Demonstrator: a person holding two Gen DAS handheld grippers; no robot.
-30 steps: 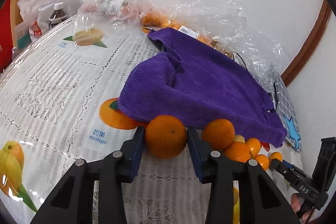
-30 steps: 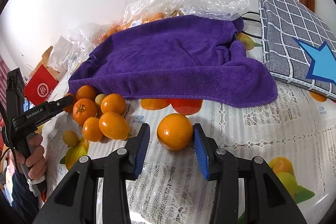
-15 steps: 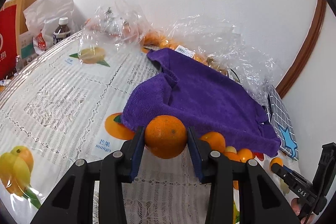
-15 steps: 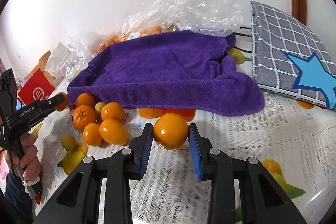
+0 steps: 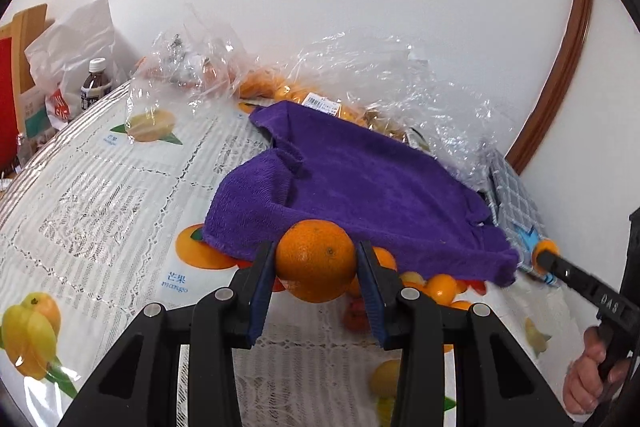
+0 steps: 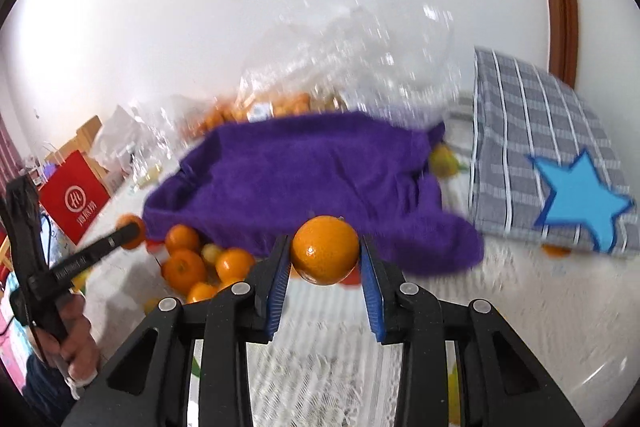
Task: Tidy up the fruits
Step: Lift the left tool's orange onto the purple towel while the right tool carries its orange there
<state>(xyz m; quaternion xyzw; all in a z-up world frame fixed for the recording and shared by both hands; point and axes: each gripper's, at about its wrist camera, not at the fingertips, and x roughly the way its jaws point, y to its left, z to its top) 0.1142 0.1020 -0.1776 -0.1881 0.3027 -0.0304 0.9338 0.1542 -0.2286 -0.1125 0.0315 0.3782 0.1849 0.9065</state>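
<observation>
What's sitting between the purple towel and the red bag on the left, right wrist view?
The loose pile of oranges at the purple towel edge, and the left gripper holding an orange, before the red bag; right wrist view shows it.

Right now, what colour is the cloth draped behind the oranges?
Purple; the cloth shows sharpest in the left wrist view.

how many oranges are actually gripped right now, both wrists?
2. One orange sits between the left gripper pads; another orange sits between the right gripper pads. The loose pile by the purple towel isn't held; more may be hidden under it.
</observation>
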